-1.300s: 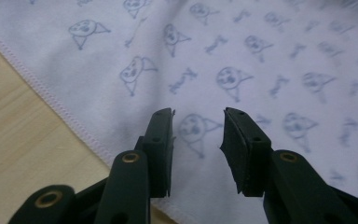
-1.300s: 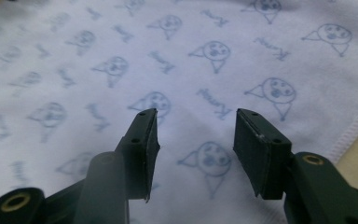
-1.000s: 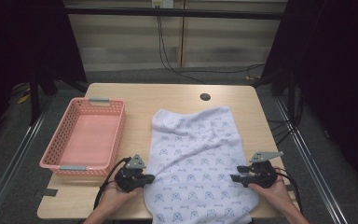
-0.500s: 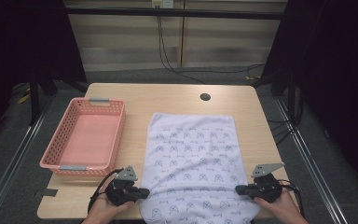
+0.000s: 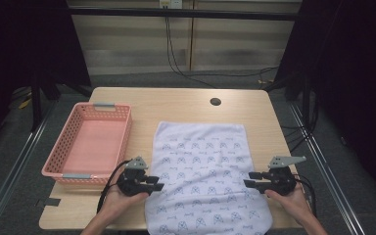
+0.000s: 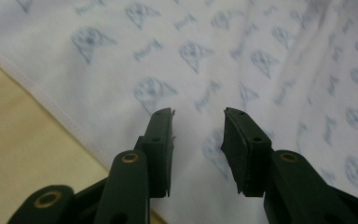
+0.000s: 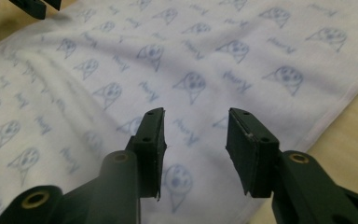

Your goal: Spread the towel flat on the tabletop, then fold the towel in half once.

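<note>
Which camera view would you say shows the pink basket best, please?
The high view: the pink basket sits whole on the table's left, beside the printed towel. The left and right gripper views look along their jaws at the towel instead.

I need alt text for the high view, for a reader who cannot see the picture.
A white patterned towel lies spread flat on a wooden table, its near edge hanging over the front. A person's hands hold the left gripper and right gripper at its two sides, both open. A pink basket stands at left.

One printed towel (image 5: 203, 178), lower centre of the frame. One pink basket (image 5: 68, 169), left. One desk (image 5: 176, 105). Two grippers: left (image 5: 157, 183), right (image 5: 247, 179).
</note>
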Available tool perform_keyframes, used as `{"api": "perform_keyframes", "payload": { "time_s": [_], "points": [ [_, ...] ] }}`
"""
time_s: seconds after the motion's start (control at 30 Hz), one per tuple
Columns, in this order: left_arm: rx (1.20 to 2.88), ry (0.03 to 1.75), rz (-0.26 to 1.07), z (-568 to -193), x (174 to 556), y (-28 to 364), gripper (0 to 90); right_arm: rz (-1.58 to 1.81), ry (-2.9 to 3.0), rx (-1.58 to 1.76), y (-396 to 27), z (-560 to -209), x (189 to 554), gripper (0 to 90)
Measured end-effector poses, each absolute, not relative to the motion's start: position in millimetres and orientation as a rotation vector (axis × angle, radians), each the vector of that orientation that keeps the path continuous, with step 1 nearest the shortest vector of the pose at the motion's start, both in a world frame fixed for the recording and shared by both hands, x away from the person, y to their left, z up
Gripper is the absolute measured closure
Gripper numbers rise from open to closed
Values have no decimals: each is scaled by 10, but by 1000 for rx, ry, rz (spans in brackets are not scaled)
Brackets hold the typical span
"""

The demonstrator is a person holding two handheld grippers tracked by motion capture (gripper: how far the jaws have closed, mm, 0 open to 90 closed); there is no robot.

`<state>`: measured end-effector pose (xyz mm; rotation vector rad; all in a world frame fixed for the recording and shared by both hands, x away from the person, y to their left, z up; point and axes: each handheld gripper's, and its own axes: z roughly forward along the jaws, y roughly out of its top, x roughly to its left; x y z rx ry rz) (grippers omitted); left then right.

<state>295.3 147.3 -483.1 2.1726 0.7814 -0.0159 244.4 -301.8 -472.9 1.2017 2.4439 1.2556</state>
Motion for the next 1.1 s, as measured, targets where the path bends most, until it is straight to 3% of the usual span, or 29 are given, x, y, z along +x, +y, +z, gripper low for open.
{"api": "perform_keyframes", "payload": {
  "time_s": [0.2, 0.43, 0.6, 0.67, 0.93, 1.1],
  "points": [
    [2185, 807, 16, -4936, 3189, 1307, 621, 1167, 2445, 1209, -2955, -4822, 2724, 515],
    [2189, 806, 50, -4995, 3230, 1316, 663, 1098, 2427, 1225, -2905, -4965, 2971, 518],
    [2202, 791, 49, -5006, 3208, 1338, 875, 1003, 2404, 1178, -2869, -5004, 2888, 745],
    [2215, 773, 61, -5002, 3171, 1327, 886, 1001, 2405, 1189, -2885, -5000, 2849, 877],
    [2224, 722, -55, -4994, 2959, 1316, 890, 987, 2464, 1231, -2952, -4950, 2490, 886],
    [2276, 666, -119, -4954, 2592, 1345, 887, 985, 2567, 1237, -2981, -4903, 2229, 887]
  ]
}}
